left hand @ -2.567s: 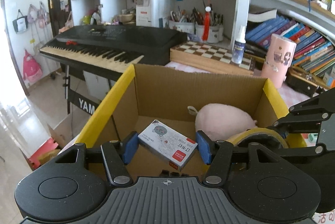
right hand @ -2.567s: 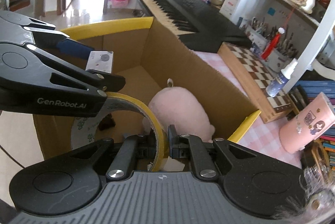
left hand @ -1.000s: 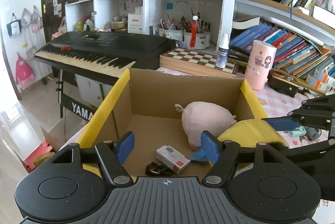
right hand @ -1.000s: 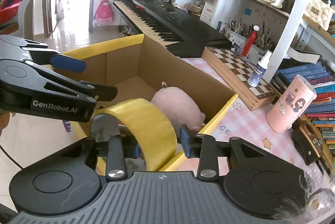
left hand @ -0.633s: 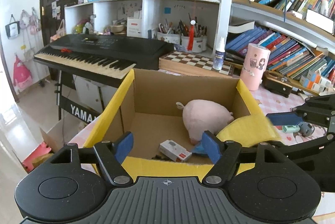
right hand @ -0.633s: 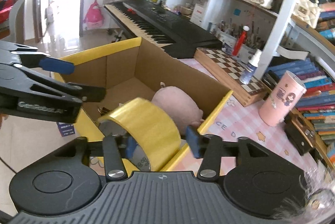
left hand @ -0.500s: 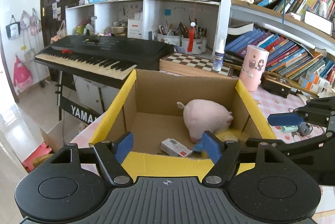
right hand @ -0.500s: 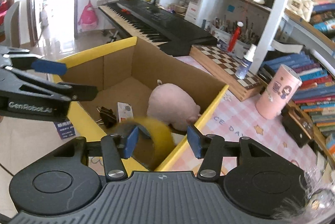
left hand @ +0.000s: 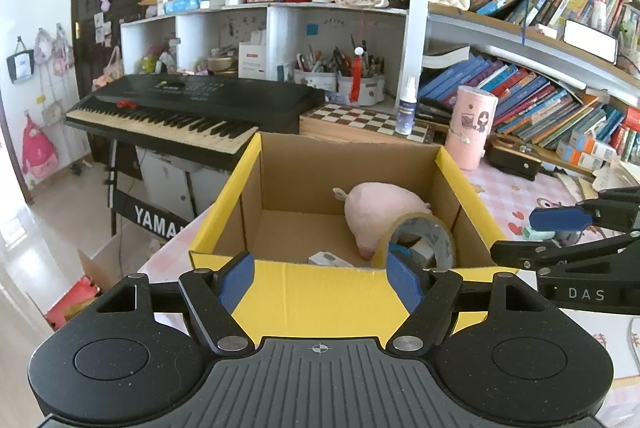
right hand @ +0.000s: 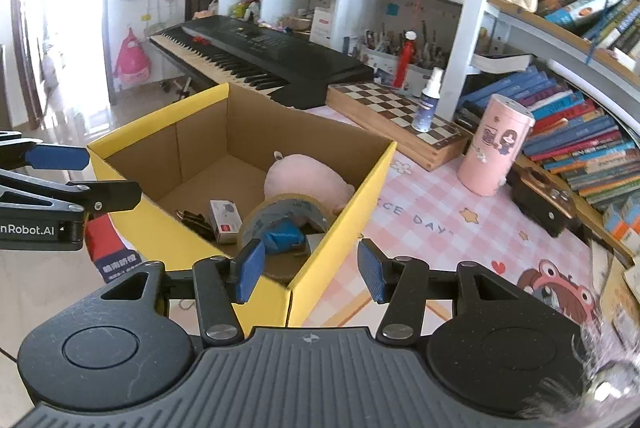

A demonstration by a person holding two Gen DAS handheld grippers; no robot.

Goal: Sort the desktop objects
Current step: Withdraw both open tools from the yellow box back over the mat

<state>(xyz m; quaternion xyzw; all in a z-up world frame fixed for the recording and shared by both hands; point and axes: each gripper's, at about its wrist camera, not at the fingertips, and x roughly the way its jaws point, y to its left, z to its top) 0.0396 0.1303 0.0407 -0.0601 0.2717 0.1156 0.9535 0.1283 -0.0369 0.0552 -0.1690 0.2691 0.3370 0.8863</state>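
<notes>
The yellow-sided cardboard box (left hand: 240, 188) (right hand: 352, 212) stands open-topped on the desk ahead of both grippers. Inside lie a pink plush pig (left hand: 380, 204) (right hand: 308, 176), a yellow tape roll (left hand: 416, 218) (right hand: 288, 206) leaning against the pig, a small white box (right hand: 226, 214), a black clip (right hand: 196, 220) and a blue item (right hand: 284, 234). My left gripper (left hand: 320, 280) is open and empty in front of the box's near wall. My right gripper (right hand: 311, 270) is open and empty at the box's near corner. It also shows at the right of the left wrist view (left hand: 514, 236).
A black keyboard (left hand: 192, 104), a chessboard (left hand: 360, 118), a spray bottle (left hand: 406, 108) and a pink cylinder (left hand: 470, 126) stand behind the box. Bookshelves fill the right. A pink checked cloth (right hand: 440, 228) covers the desk, with a dark case (right hand: 544, 200) on it.
The right gripper opened and let go of the tape roll, which now rests in the box. The left gripper released the small white box earlier. Both grippers drew back from the box.
</notes>
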